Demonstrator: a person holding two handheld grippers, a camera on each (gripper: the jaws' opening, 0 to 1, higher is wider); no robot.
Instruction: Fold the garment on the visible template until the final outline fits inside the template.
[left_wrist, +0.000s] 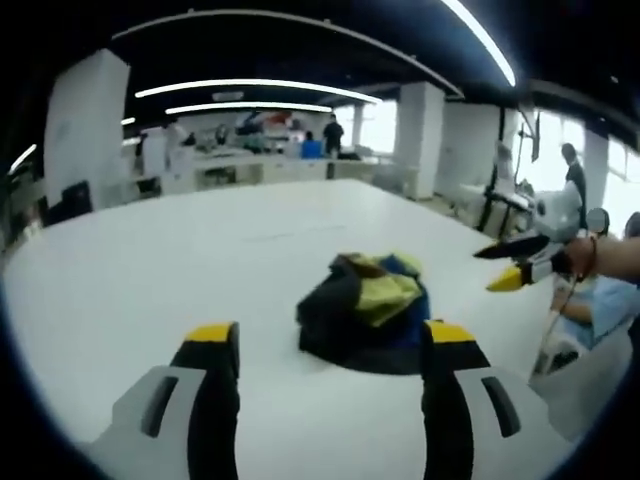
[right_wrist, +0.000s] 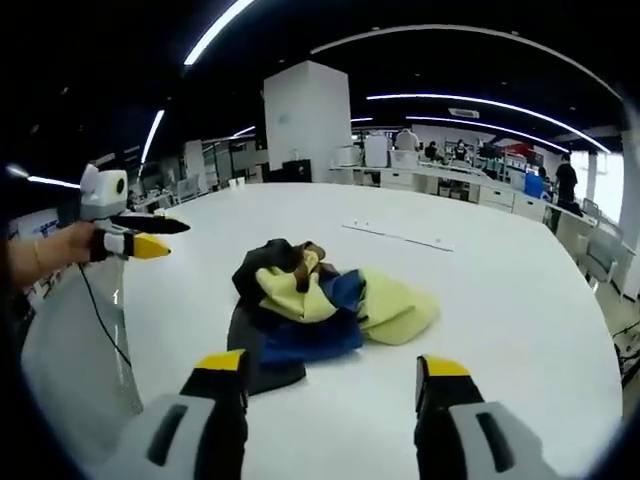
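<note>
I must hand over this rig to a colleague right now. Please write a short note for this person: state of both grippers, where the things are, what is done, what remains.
Left gripper: open, holding nothing, held short of the garment.
Right gripper: open, holding nothing, also short of the garment, on another side of it.
The crumpled black, blue and pale yellow fabric garment lies in a heap on the large white table, touched by neither gripper.
A thin line with small marks shows on the table beyond the heap; I cannot tell whether it belongs to the template.
Done: nothing, no fold is made.
Left: spread the garment flat, then fold it to fit the template.
</note>
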